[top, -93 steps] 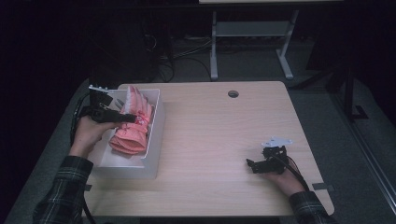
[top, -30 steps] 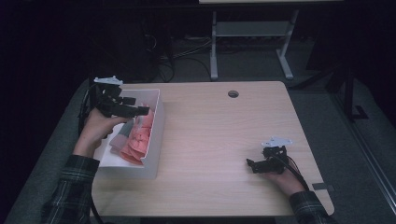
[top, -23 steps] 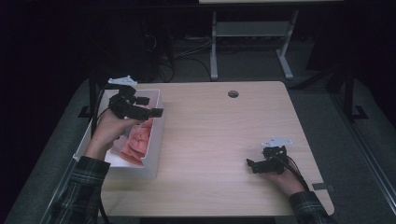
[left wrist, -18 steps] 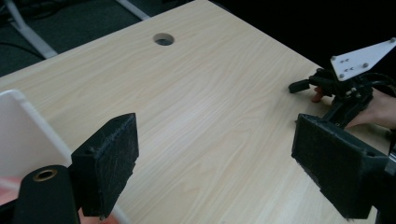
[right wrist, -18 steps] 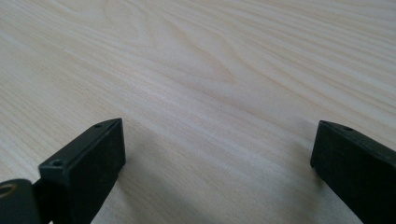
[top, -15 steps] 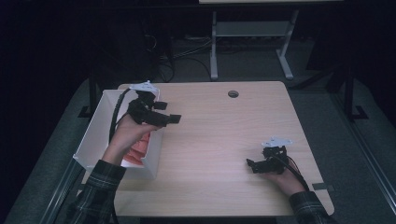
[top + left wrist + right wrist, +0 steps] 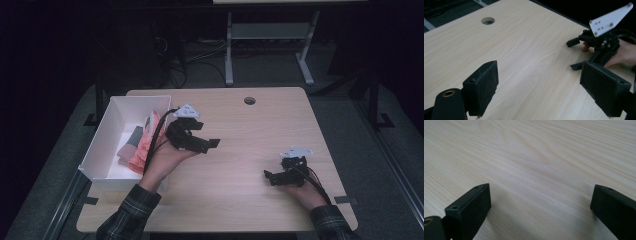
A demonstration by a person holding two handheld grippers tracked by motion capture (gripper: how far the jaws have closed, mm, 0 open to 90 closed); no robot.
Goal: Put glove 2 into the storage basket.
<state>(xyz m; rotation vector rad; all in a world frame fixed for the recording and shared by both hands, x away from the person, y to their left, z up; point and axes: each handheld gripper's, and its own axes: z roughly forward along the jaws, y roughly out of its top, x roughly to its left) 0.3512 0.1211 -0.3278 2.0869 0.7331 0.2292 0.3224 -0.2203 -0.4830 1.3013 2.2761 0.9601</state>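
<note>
The left gripper (image 7: 202, 142) is held above the wooden table (image 7: 250, 130), just to the right of the white box (image 7: 100, 145), and its jaws are spread wide with nothing between them; in the left gripper view only bare wood lies between the two pads (image 7: 484, 87). The right gripper (image 7: 275, 176) rests low near the right front part of the table, well apart from the left one, and its jaws are also wide apart and empty, as the right gripper view shows. It appears too in the left gripper view (image 7: 576, 55), with a grey plate on top. Pink cloth (image 7: 142, 142) lies inside the box, next to its right wall. Compared with three seconds ago, the left gripper has left the box, where it was over the cloth, and has come out over the table. The right gripper has stayed at the same place. The round hole (image 7: 249, 100) is near the far edge of the table.
</note>
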